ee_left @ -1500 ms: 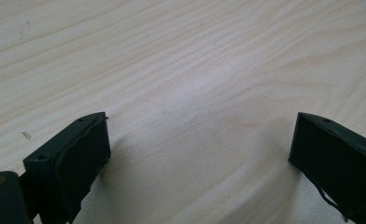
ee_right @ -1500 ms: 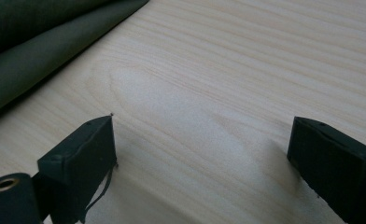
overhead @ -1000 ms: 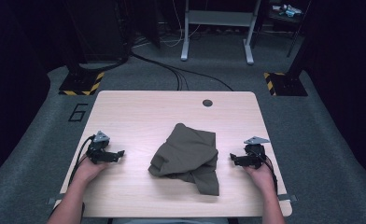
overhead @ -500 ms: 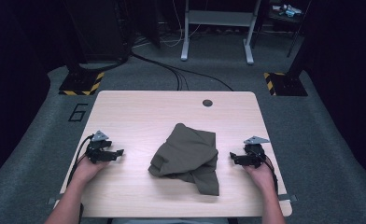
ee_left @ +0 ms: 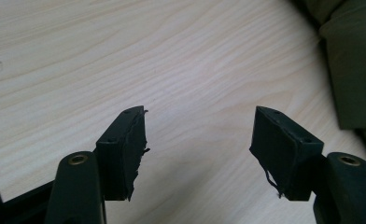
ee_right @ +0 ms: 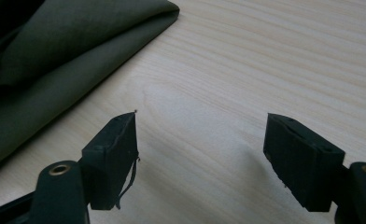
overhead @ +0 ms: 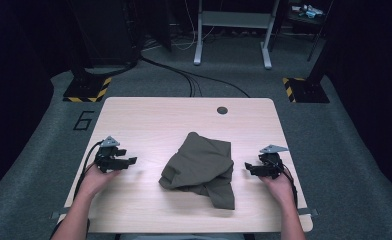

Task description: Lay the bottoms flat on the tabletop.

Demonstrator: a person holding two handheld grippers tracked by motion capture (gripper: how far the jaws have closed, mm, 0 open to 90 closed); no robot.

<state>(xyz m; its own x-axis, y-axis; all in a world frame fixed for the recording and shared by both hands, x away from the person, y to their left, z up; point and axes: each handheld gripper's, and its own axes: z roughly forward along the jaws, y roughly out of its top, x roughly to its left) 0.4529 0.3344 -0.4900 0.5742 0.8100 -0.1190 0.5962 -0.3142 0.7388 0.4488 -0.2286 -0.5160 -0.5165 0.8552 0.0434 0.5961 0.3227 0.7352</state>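
Note:
A crumpled olive-green cloth [overhead: 201, 167] lies in the middle of the light wooden table [overhead: 149, 120]. My left gripper [overhead: 131, 161] rests on the table to the cloth's left, jaws pointing toward it, open and empty. In the left gripper view the open gripper [ee_left: 200, 135] frames bare wood, with the cloth [ee_left: 354, 70] at the right edge. My right gripper [overhead: 247, 168] rests to the cloth's right, a short gap from its edge, also open and empty. The right gripper view has that open gripper [ee_right: 202, 140] over wood and the cloth [ee_right: 55, 51] at the upper left.
A round cable hole [overhead: 222, 110] sits near the table's far edge. Beyond the table are floor cables [overhead: 184, 75], a white stand frame [overhead: 231, 30] and yellow-black striped bases [overhead: 86, 92]. A "6" marks the floor [overhead: 84, 120] at left.

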